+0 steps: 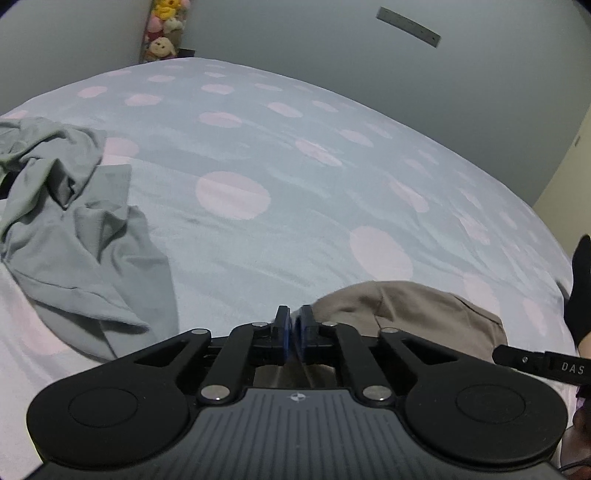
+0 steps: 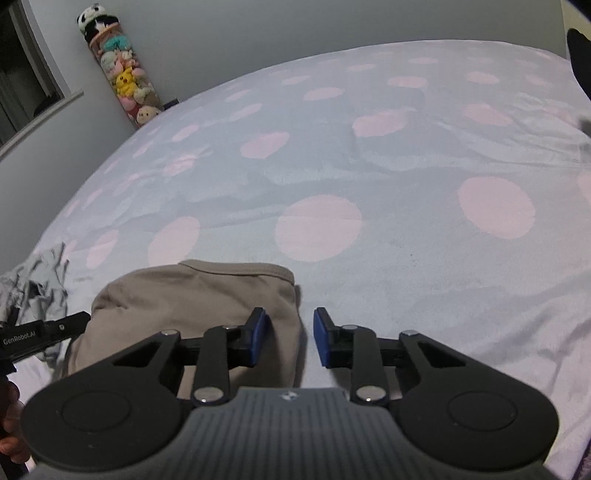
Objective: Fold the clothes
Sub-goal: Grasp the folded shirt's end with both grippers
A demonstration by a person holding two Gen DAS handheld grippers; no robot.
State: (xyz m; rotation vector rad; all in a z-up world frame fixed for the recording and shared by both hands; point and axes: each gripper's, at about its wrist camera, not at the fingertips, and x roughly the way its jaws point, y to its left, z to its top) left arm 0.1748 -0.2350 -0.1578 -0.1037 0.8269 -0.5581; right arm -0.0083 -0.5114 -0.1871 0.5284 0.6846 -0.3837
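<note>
A folded beige garment (image 1: pixel 406 310) (image 2: pixel 192 295) lies on the near part of the bed. My left gripper (image 1: pixel 294 332) is at the garment's left edge, its blue pads pressed nearly together with beige fabric between them. My right gripper (image 2: pixel 290 336) is open; its left finger hangs over the garment's right side and its right finger over the bare sheet. A crumpled grey-green garment (image 1: pixel 74 240) (image 2: pixel 40 284) lies in a heap to the left, apart from both grippers.
The bed (image 1: pixel 332 184) (image 2: pixel 406 258) has a pale blue sheet with pink dots that stretches far ahead. A column of plush toys (image 1: pixel 162 33) (image 2: pixel 122 81) stands in the wall corner. A dark shape (image 1: pixel 580 288) shows at the right edge.
</note>
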